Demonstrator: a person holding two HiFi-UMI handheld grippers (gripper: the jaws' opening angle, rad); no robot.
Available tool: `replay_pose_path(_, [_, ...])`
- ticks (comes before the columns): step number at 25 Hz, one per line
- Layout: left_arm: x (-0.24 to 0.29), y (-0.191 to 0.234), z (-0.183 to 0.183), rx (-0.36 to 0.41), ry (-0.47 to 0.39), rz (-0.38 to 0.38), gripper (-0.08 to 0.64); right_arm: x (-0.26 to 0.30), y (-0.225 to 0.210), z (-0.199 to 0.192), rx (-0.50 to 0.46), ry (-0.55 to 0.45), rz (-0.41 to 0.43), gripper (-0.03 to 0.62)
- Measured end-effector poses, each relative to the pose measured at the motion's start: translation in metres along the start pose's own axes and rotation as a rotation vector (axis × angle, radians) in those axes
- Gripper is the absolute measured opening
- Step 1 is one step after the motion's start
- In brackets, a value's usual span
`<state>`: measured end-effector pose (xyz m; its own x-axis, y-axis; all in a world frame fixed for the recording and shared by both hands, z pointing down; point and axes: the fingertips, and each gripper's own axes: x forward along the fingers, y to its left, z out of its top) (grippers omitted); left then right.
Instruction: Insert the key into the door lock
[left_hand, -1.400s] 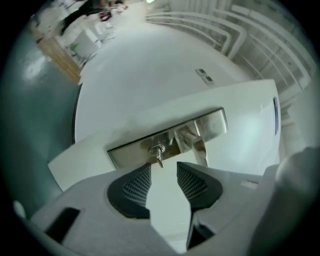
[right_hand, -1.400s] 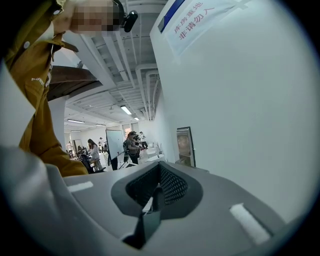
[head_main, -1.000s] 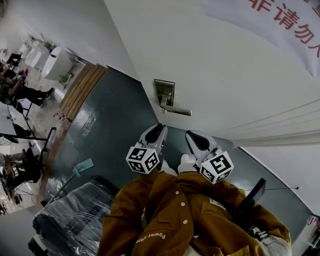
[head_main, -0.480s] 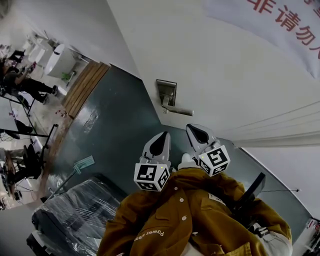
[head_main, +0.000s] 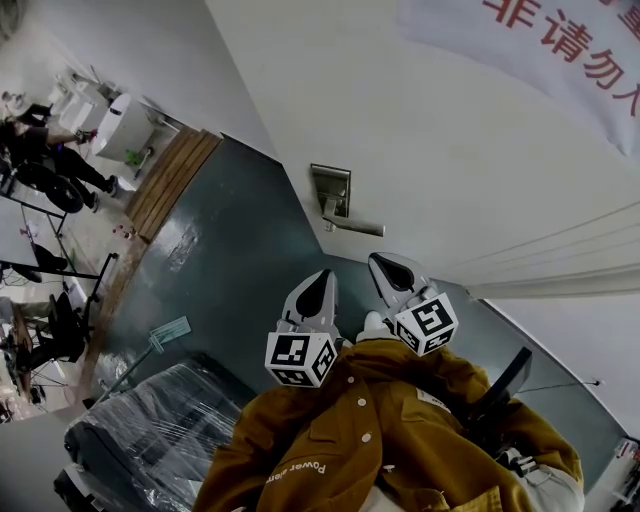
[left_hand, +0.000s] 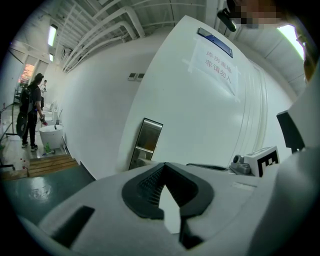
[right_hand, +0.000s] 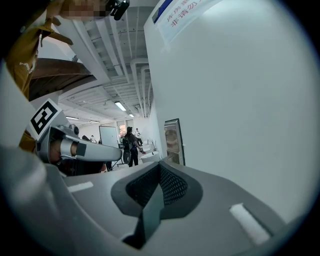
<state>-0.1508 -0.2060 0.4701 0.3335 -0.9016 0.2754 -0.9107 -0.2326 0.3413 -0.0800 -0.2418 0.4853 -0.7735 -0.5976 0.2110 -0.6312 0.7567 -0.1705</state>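
The white door (head_main: 450, 170) carries a metal lock plate (head_main: 330, 190) with a lever handle (head_main: 352, 226) below it. My left gripper (head_main: 318, 283) and right gripper (head_main: 392, 268) hover side by side just short of the handle, both pointing at the door. Each is shut with nothing showing between its pads. No key is visible in any view. In the left gripper view the lock plate (left_hand: 145, 142) stands just above the shut left gripper (left_hand: 164, 167). The right gripper view shows the lock plate (right_hand: 173, 141) past the shut right gripper (right_hand: 159, 167).
A banner with red characters (head_main: 560, 50) hangs on the door. The floor is dark green (head_main: 220, 270). A plastic-wrapped bundle (head_main: 150, 430) lies at the lower left, a wooden step (head_main: 165, 180) and a white basin (head_main: 120, 125) farther off. People stand at the far left.
The left gripper has drawn back toward the person's jacket, lower in the head view, and its marker cube has turned. The right gripper has stayed about where it was.
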Motion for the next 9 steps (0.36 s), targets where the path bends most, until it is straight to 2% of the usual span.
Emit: replay_pose_path(9, [-0.0010, 0.0002, -0.0043, -0.024, 0.002, -0.004, 0.003, -0.0024, 0.0016, -0.0041, 0.000, 0.007, 0.005, 0.005])
